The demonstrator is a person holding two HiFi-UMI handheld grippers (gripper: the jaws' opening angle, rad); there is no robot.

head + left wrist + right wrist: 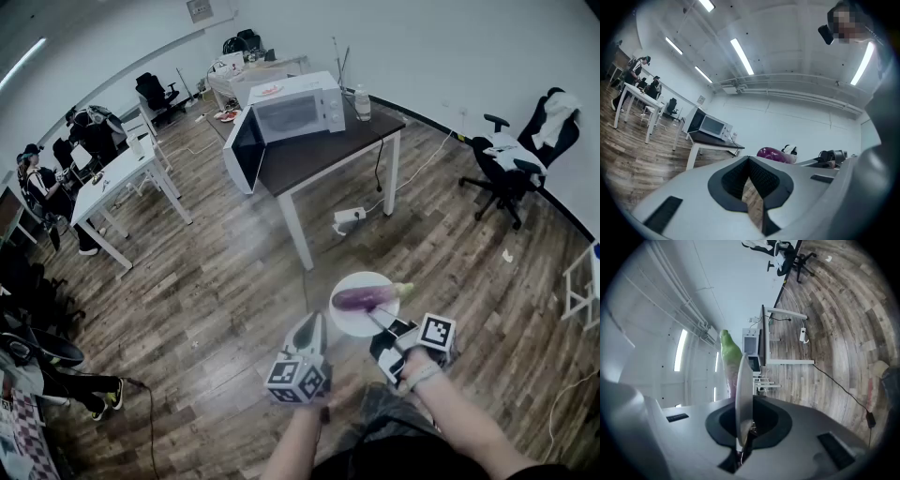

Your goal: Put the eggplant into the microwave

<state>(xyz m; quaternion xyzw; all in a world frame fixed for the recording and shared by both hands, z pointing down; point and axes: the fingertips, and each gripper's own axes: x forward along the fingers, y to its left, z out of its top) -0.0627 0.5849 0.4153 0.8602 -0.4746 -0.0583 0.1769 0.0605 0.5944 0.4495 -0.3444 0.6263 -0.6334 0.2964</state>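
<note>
The purple, green-stemmed eggplant lies on a round white plate, which my right gripper clamps by the rim, well apart from the white microwave standing open-doored on the dark table. My left gripper is pinched shut on nothing. I judge the carry across and the placing inside are both yet to do.

Head view: high up, facing forward and steeply down; microwave well ahead. Left gripper view: low, level, far from microwave, facing its front. Right gripper view: rolled sideways, plate edge-on just before lens, microwave far beyond it. All three share microwave, its table, wood floor.
</note>
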